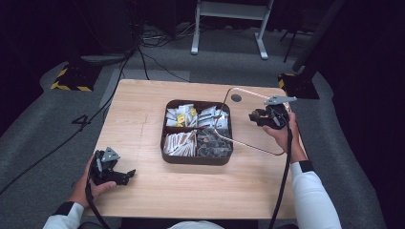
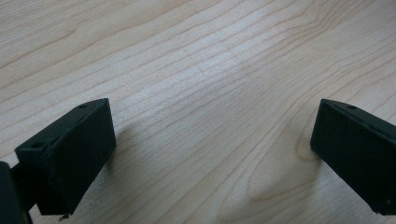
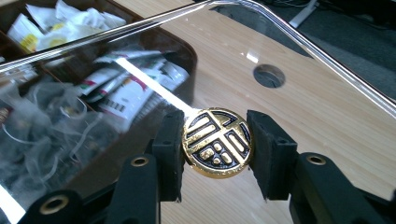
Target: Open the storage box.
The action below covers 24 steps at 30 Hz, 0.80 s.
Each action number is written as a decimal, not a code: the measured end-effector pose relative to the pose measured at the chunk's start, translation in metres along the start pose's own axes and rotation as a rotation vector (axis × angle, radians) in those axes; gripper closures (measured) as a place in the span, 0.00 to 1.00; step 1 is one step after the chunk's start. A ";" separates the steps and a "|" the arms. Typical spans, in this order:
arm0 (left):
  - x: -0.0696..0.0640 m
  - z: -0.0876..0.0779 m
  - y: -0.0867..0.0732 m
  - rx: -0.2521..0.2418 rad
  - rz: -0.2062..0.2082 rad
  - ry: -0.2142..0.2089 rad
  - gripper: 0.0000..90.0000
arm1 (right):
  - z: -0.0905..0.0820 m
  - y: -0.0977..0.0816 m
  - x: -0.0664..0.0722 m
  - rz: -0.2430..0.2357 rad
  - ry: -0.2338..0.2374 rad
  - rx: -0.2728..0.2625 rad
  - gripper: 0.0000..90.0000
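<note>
Lid (image 1: 248, 117): a clear square lid with a metal rim is held tilted over the right edge of the box, one corner low over the compartments, the rest raised above the counter to the right.
Knob (image 3: 217, 142): a round gold and black knob on the lid is gripped from both sides.
Right gripper (image 3: 214, 148): its jaws are clamped on the knob, both pads pressed against its edge; in the high view it is seen right of the box, held in the right hand (image 1: 285, 136).
Left gripper (image 1: 128, 174): it is rested at the near left of the counter (image 1: 143, 129), well apart from the box; its jaws are set wide apart over bare wood.
Box (image 1: 197, 159): a dark box of four compartments is placed mid-counter, stocked with sachets and tea bags (image 1: 180, 142).
</note>
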<state>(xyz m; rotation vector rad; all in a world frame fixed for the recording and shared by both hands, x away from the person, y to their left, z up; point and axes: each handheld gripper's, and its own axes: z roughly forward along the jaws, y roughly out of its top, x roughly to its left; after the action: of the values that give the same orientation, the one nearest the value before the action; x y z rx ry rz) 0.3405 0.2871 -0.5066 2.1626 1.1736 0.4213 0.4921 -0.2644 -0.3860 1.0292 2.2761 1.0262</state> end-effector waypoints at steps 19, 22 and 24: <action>0.000 0.000 0.000 -0.001 0.000 0.000 0.00 | -0.018 -0.048 -0.028 0.037 -0.032 0.034 0.65; 0.000 0.000 0.000 -0.001 0.000 0.001 0.00 | -0.018 -0.053 -0.030 0.040 -0.036 0.041 0.65; 0.000 0.000 0.000 -0.001 0.000 0.001 0.00 | -0.019 -0.056 -0.031 0.043 -0.039 0.042 0.65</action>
<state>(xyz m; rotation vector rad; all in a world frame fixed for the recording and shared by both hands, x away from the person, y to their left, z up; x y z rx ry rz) 0.3404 0.2871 -0.5066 2.1620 1.1738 0.4221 0.4746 -0.3222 -0.4149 1.1107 2.2620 0.9706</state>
